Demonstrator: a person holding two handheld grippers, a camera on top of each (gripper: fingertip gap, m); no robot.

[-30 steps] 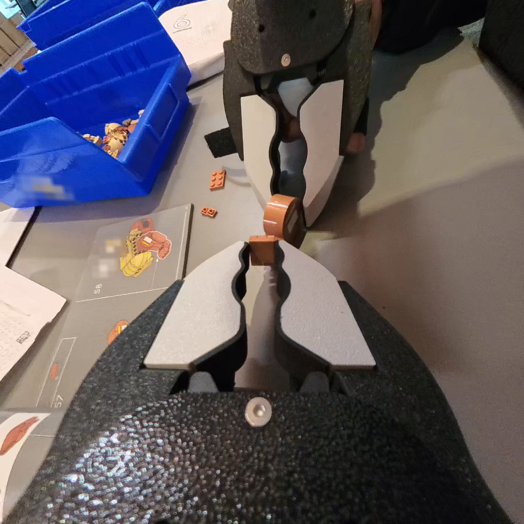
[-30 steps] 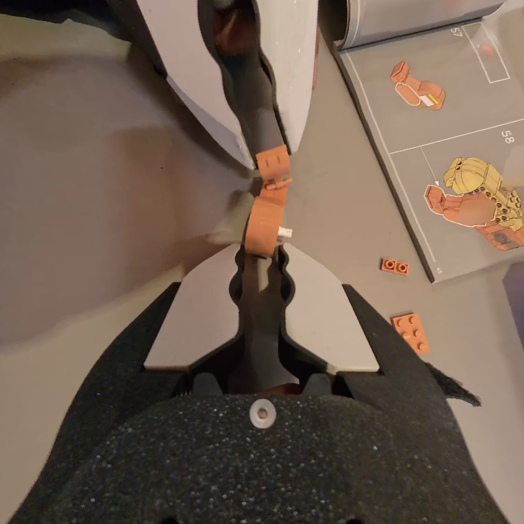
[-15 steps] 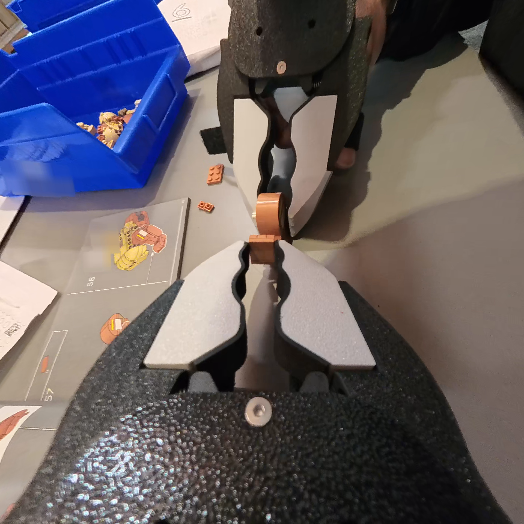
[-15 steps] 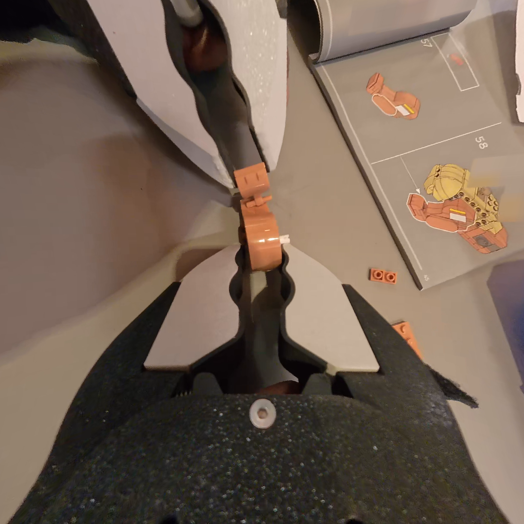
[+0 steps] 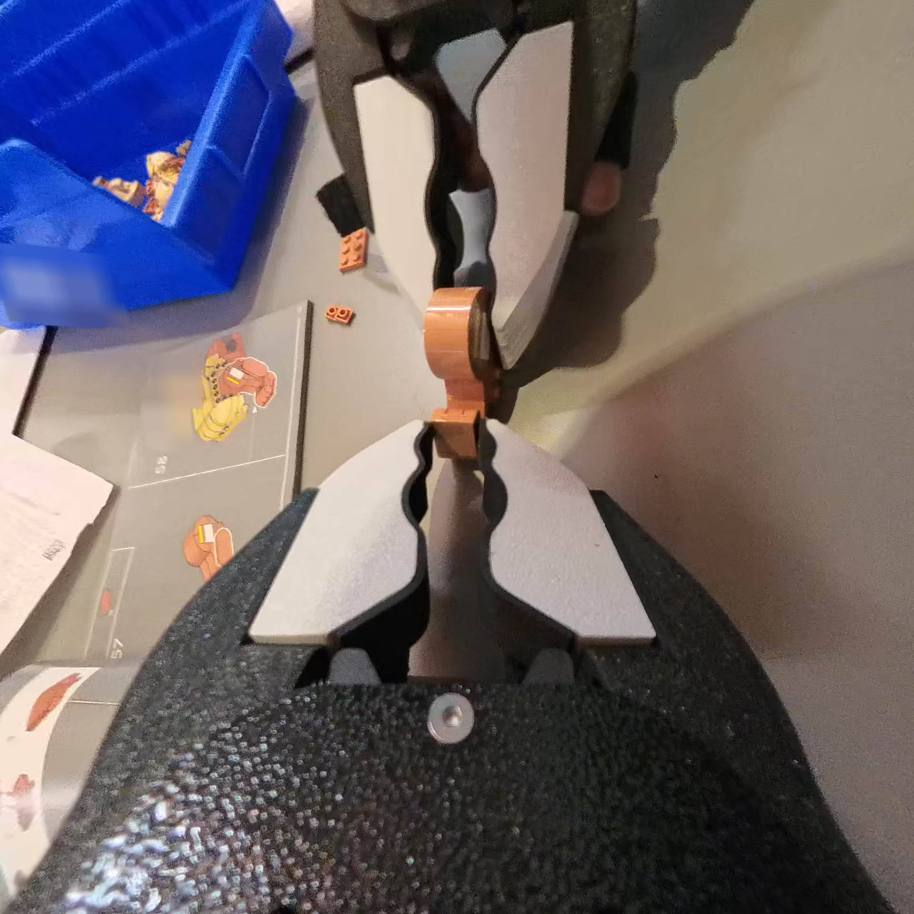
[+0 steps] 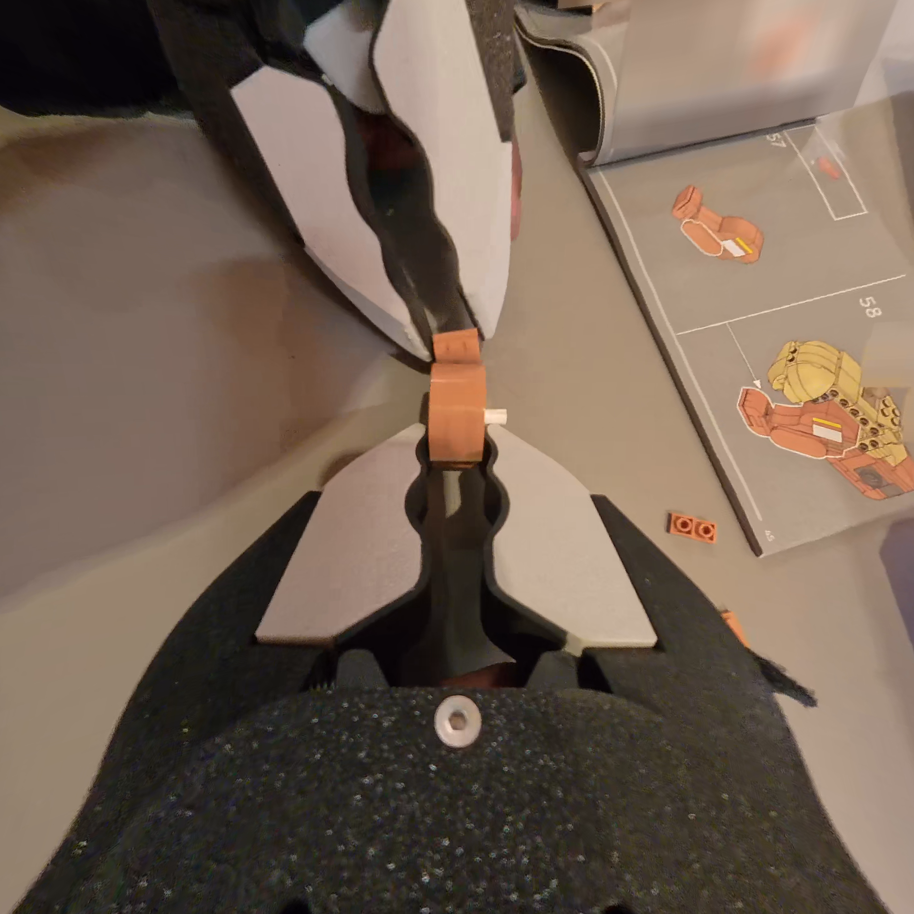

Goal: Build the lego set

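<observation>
Orange-brown plastic sits in both grasps. The left gripper (image 5: 456,435) has its jaws narrowed on a small square brick (image 5: 457,437), pads pressed to its sides. The right gripper (image 6: 455,447) clamps a rounded brick (image 6: 455,425) bearing a white peg (image 6: 496,416). The two bricks touch, tip to tip. Beyond the right jaws, to their right, lie an open instruction booklet (image 6: 791,346) and a loose two-stud plate (image 6: 692,528). A blue bin (image 5: 123,173) stands left of the left jaws.

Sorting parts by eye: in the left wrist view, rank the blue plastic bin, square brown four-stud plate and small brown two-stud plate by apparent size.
1. Blue plastic bin
2. Square brown four-stud plate
3. Small brown two-stud plate
</observation>
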